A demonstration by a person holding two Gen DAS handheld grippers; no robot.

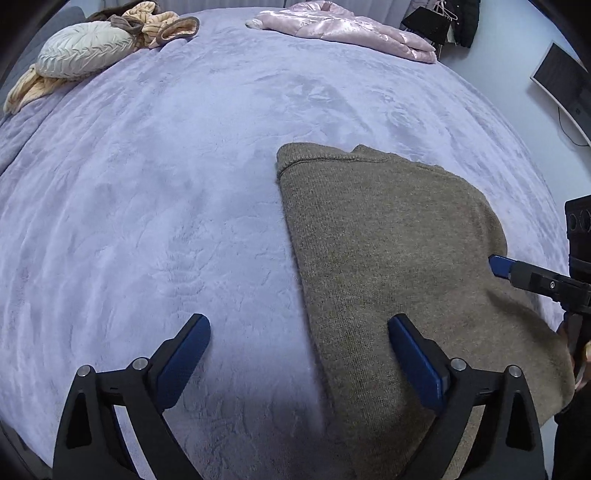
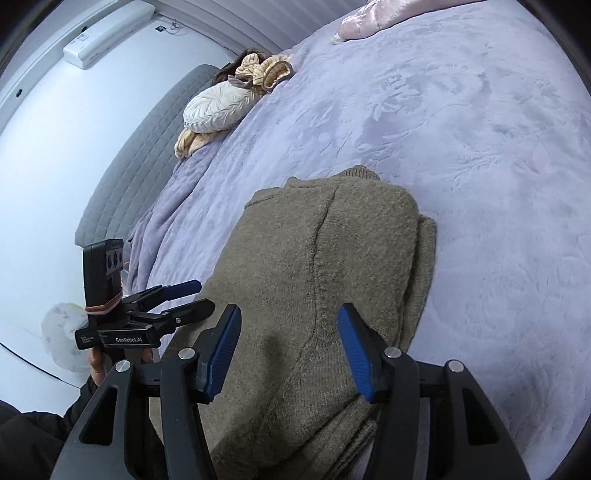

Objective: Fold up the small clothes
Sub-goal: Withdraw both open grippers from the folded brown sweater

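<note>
We see the olive-brown knitted sweater (image 1: 388, 258) lying folded in layers on the lavender blanket (image 1: 166, 184), well apart from the round cream pillow (image 1: 83, 48) and the pink satin jacket (image 1: 343, 27) at the blanket's far side. Our left gripper (image 1: 299, 332) has its jaws spread wide and empty, one blue finger above the sweater's near edge and the other beside it over the blanket. Our right gripper (image 2: 288, 332) is likewise parted and empty, both blue pads (image 2: 354, 350) above the sweater.
</note>
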